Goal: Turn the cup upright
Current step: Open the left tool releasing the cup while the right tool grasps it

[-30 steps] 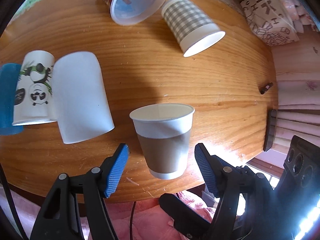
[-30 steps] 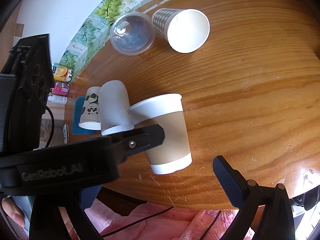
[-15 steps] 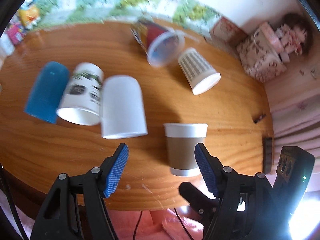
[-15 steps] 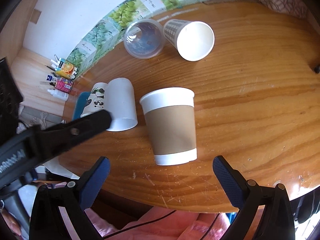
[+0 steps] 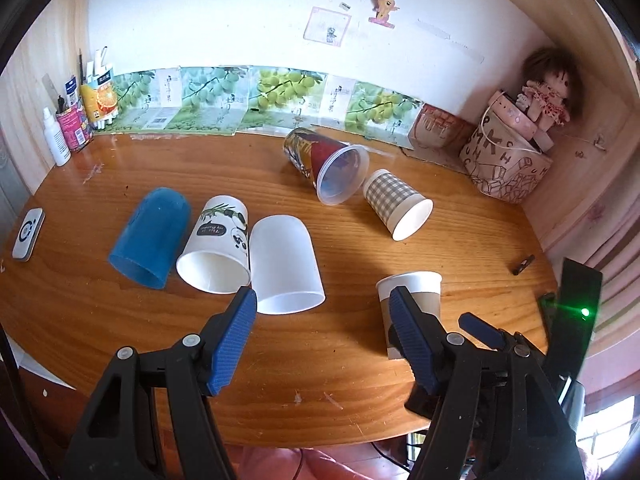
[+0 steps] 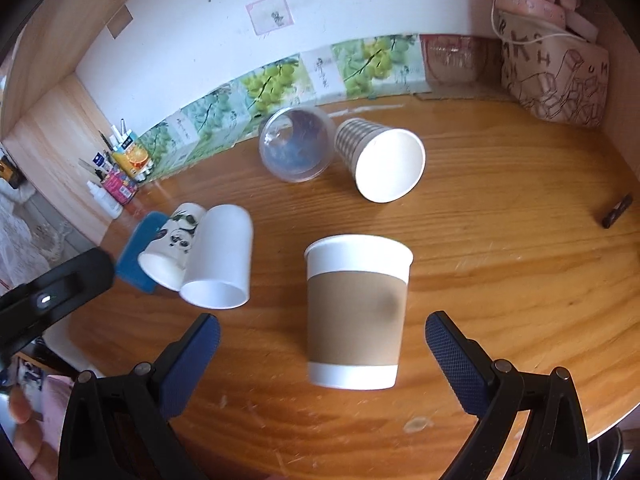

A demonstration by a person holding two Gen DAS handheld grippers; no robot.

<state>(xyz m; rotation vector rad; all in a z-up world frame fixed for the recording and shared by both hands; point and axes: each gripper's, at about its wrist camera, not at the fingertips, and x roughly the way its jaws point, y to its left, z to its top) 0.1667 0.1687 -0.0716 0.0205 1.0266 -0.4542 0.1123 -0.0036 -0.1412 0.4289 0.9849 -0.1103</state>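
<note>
Right gripper [image 6: 322, 338] jaws wide apart, nothing between the pads; the brown cup [image 6: 357, 314] stands upright on the table [image 6: 500, 280] just ahead of them, mouth up, not touched by either finger. Left gripper [image 5: 322, 310] jaws also apart and empty, hovering above the table near its front edge; in the left view its right finger covers part of the brown cup [image 5: 424, 294].

Left of the brown cup, three cups lie on their sides, packed together: white cup [image 5: 286, 264], panda cup [image 5: 218, 244], blue cup [image 5: 154, 236], mouths toward the camera. Farther back, a checked cup [image 5: 396, 202] and a clear cup [image 5: 340, 172] lie on their sides, next to each other. Small dark clip [image 5: 523, 265] near the right table edge. White remote [image 5: 28, 234] at the far left. Bottles and tubes [image 5: 76, 116] in the back left corner, a printed box [image 5: 504, 164] with a doll [image 5: 550, 92] on it in the back right.
</note>
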